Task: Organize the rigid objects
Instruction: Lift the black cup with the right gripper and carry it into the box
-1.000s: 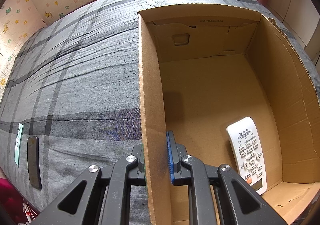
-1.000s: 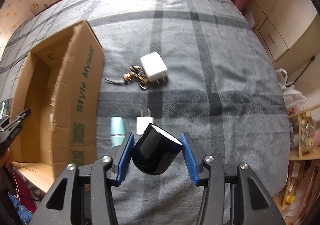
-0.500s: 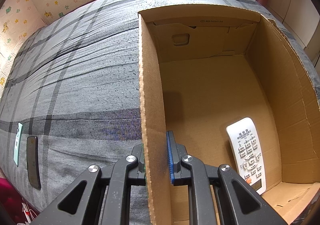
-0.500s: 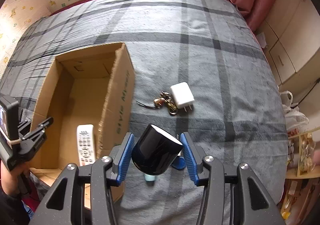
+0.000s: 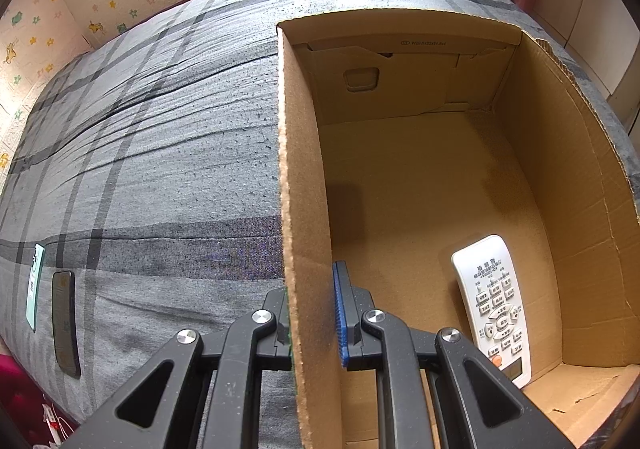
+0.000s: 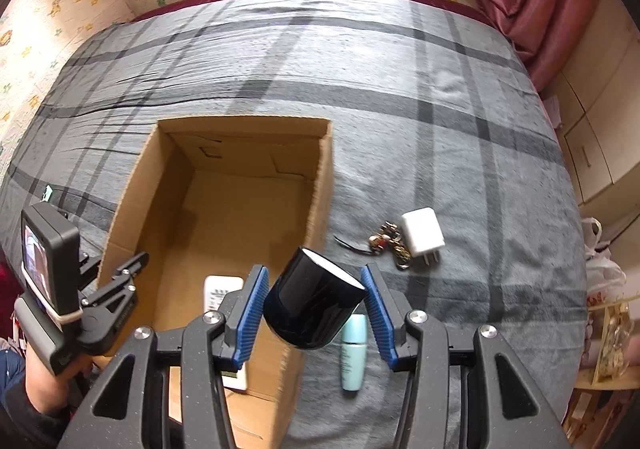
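Where the left tongs (image 5: 311, 323) pinch the left wall of the cardboard box (image 5: 592, 185), only one blue pad shows; the other hides behind the wall. They are shut tight on that wall. Inside the box, near the right wall, lies a white remote (image 5: 494, 301), partly hidden by the tongs' arm. In the right view, the right tongs (image 6: 316, 307) are about half open and squeeze a black cup (image 6: 314, 299), tilted, above the box's right wall. The cup hides the top of a light blue bottle (image 6: 354, 353) on the bed (image 6: 400, 81). Farther right lie keys (image 6: 390, 243), too small to make out well, touching a white charger (image 6: 422, 231).
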Tool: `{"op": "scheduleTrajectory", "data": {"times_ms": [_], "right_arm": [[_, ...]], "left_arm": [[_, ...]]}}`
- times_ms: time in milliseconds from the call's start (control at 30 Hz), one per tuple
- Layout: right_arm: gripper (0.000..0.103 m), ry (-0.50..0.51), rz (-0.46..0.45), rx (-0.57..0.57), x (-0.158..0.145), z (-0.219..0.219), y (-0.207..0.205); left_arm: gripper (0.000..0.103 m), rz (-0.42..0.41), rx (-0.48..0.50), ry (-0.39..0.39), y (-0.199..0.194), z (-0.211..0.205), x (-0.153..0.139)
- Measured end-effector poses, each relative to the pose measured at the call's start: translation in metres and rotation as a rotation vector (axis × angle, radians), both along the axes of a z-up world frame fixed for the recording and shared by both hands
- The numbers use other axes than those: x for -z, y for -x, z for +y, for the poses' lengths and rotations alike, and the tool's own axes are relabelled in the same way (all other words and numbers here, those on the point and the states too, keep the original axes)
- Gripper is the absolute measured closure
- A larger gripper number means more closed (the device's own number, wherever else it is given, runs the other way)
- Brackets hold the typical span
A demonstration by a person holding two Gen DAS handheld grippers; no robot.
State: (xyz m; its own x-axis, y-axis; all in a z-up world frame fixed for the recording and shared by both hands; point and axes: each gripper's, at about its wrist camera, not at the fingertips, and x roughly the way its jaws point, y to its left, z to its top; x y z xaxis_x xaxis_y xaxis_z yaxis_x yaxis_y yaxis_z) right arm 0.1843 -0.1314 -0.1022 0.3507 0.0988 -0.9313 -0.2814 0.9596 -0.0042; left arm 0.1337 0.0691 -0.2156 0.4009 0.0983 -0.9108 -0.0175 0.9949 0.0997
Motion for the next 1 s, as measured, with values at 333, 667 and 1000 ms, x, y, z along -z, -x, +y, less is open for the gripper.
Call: {"op": "scheduleTrajectory", "data": {"times_ms": [333, 667, 1000], "right_arm": [[0.052, 0.004, 0.024, -0.055, 0.013, 0.044, -0.013], [0.052, 0.031, 0.053, -0.093, 0.038, 0.079, -0.025], [0.052, 0.063, 0.116, -0.108, 0.077, 0.106, -0.042]], "left_arm": [[0.088, 0.001, 0.001, 0.002, 0.0, 0.001, 0.001], [0.088, 0.001, 0.001, 0.006, 0.0, 0.002, 0.0], [0.088, 0.001, 0.001, 0.018, -0.001, 0.003, 0.001]]}}
